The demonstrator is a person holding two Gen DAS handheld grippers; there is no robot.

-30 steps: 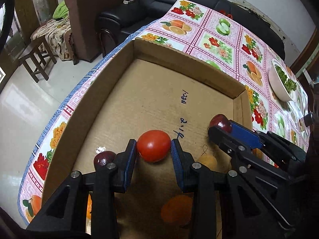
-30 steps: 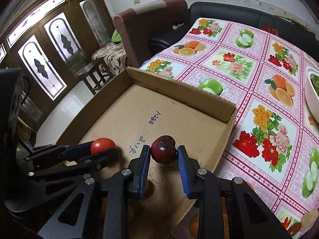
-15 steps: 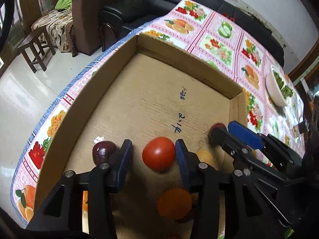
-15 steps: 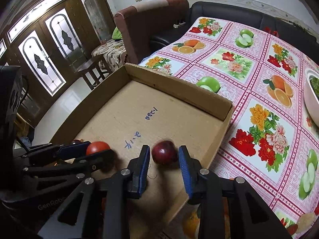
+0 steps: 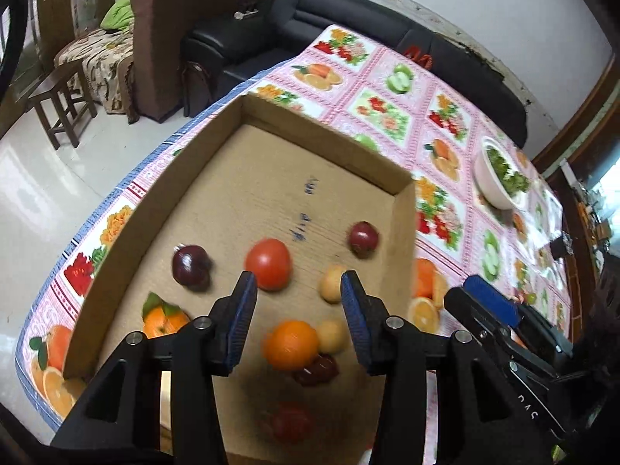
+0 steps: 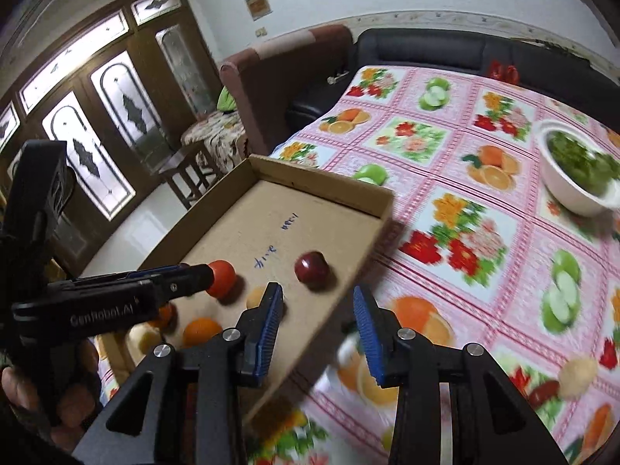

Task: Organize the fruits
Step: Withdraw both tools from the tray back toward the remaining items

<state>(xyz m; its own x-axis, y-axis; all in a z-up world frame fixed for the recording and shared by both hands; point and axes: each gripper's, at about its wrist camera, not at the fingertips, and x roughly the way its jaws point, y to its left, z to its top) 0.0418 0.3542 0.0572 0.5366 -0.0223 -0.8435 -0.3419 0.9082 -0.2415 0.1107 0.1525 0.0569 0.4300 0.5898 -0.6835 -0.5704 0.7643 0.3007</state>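
Observation:
A shallow cardboard box (image 5: 217, 162) (image 6: 321, 182) lies on the fruit-print tablecloth. On its floor rest a red tomato (image 5: 268, 259) (image 6: 221, 278), a dark red apple (image 5: 363, 237) (image 6: 311, 266), a dark plum (image 5: 190, 266), an orange (image 5: 290, 345) (image 6: 201, 331), small yellow fruits (image 5: 331, 286) and more fruit near the front. My left gripper (image 5: 298, 310) is open and empty above the box, just behind the tomato. My right gripper (image 6: 317, 319) is open and empty over the box's right wall, behind the apple.
A white bowl of greens (image 6: 577, 178) (image 5: 498, 184) stands at the far right of the table. A loose yellow fruit (image 6: 577, 374) and a dark red one (image 6: 544, 391) lie on the cloth at right. Sofa, armchair and a stool stand beyond the table's far and left edges.
Both grippers opened wide and drew back. The tomato and the dark red apple were let go and now rest on the box floor.

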